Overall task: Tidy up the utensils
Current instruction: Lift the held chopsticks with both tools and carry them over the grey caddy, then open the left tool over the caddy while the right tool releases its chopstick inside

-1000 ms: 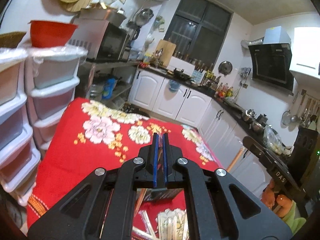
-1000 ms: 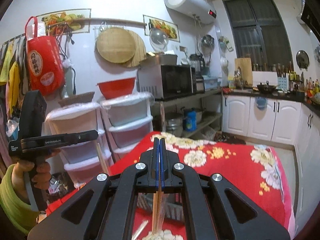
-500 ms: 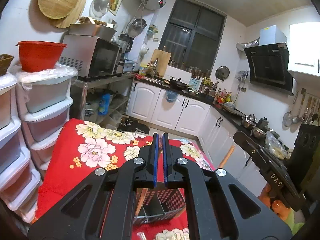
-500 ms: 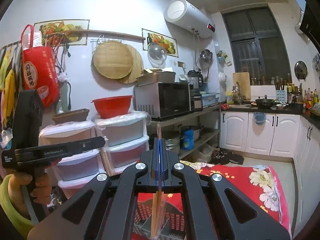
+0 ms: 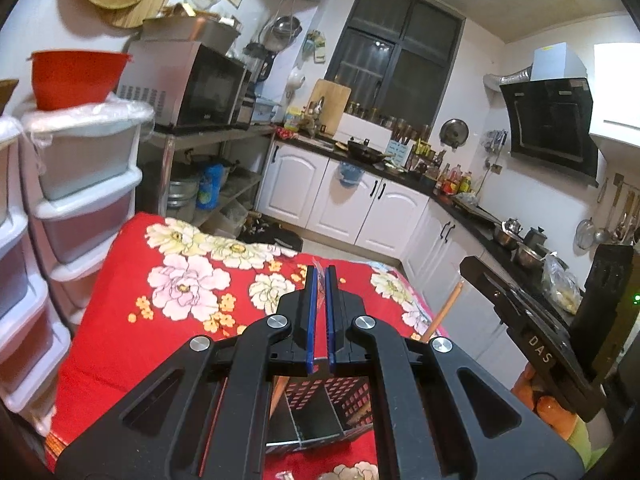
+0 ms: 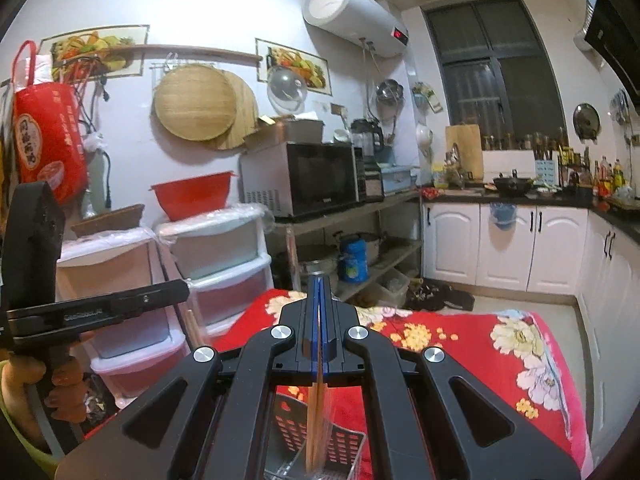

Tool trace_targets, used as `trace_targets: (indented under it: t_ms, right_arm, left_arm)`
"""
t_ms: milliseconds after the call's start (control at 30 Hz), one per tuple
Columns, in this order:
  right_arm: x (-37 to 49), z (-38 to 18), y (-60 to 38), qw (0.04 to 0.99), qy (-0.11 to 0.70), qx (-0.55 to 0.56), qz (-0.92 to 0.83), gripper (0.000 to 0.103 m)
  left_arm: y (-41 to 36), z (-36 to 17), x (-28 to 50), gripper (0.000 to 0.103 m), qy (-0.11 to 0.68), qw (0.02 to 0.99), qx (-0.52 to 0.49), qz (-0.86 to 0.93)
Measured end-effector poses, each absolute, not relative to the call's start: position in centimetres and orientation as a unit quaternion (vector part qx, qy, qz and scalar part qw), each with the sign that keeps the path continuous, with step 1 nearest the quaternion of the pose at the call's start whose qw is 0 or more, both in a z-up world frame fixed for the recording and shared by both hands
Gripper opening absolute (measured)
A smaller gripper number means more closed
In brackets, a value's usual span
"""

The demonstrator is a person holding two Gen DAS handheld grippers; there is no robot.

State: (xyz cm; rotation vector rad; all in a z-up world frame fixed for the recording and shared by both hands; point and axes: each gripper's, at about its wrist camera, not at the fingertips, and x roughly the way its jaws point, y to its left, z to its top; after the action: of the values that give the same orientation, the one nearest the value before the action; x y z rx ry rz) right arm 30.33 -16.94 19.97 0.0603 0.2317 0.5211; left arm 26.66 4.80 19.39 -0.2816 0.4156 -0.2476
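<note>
Claws [image 5: 320, 280] over floral red tablecloth [image 5: 120, 320]

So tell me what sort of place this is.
A home kitchen, most likely: a microwave on a metal shelf, a range hood over a counter with pots, and a wall-mounted water heater.

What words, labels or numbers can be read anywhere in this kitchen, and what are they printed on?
"DAS": white letters on the black right gripper, seen from the left wrist camera.
Small white lettering on the left gripper: too blurred to read.
Yellow characters on the red bag: not legible enough to quote.
Red digits on the water heater: too small to read.
Microwave badge: too small to read.
</note>
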Motion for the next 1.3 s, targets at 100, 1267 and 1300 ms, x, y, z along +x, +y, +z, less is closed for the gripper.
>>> trace_targets:
  t_ms: [100, 1267, 1300]
  right_arm:
    - [30.9, 18.8, -16.8, 0.959, 0.124, 0.030, 0.253, 0.001]
    - [30.1, 14.5, -19.3, 0.957, 0.179, 0.059, 0.219, 0.005]
    - [30.0, 14.3, -19.5, 0.957, 0.182, 0.061, 0.218, 0.007]
  left_arm:
    - [5.1, 18.2, 26.9, 0.000, 0.216, 0.959, -0.142, -0.120]
    - [8.1, 12.6, 25.7, 0.015, 0.253, 0.948, -0.170, -0.089]
    - [8.2, 12.5, 25.6, 0.016, 0.254, 0.948, -0.171, -0.088]
